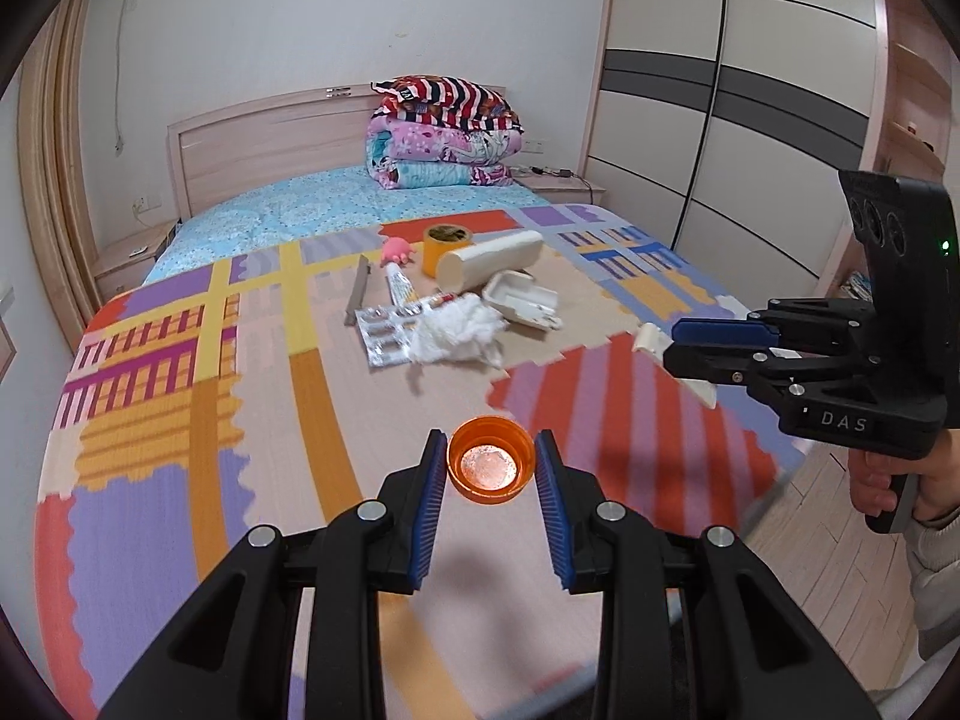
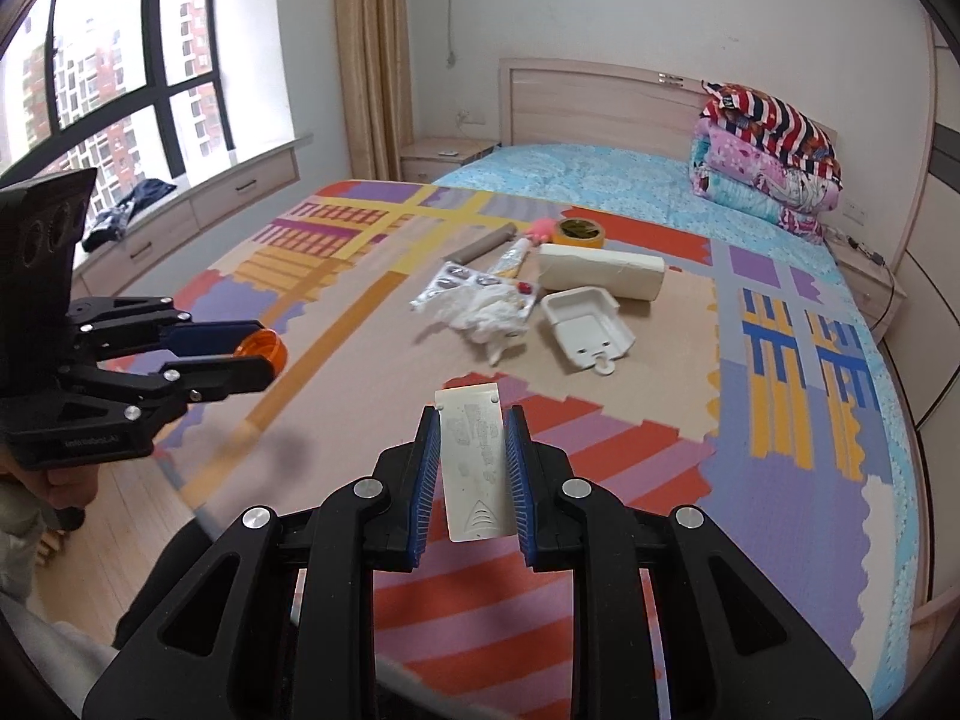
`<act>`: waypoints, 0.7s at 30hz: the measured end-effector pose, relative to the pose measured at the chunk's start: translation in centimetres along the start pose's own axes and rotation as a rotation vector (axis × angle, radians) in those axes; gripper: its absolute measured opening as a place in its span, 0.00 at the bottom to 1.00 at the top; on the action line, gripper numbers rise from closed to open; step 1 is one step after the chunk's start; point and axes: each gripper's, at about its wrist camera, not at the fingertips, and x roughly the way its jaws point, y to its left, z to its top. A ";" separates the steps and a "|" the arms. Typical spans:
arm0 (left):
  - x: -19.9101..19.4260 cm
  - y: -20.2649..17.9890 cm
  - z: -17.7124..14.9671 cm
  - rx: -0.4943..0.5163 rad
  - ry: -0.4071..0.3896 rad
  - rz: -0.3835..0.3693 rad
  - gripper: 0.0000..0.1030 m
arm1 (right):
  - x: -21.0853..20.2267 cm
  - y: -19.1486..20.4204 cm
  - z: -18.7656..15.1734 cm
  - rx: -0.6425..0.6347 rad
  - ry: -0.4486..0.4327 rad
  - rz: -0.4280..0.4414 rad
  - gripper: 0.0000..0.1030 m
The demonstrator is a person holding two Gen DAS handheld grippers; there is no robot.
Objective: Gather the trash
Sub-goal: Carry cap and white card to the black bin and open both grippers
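Left view: our left gripper (image 1: 491,468) is pinching an orange cap (image 1: 491,467), bottom centre. Right view alone is showing the window (image 2: 108,60), upper left; our right gripper (image 2: 471,468) is clamping a white card (image 2: 474,468). Crumpled tissue (image 2: 489,309) is lying mid-bed.

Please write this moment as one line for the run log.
left gripper: shut on orange cap | right gripper: shut on white plastic piece | remaining pile: on bed

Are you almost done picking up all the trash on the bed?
Not yet. No bin shows, so nothing looks finished. In hand: the left tongs hold an orange cap, the right tongs a white plastic card. Left on the mat: crumpled tissue, blister pack, white tray.
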 end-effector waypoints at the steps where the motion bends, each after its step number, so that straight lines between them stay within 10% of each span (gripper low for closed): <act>1: -0.4 -0.4 -0.5 0.000 -0.001 -0.007 0.28 | -0.4 0.5 -0.2 -0.001 -0.002 0.007 0.22; 21: -2.1 -5.5 -11.3 0.014 0.144 -0.125 0.28 | -2.2 8.3 -10.1 0.016 0.101 0.131 0.22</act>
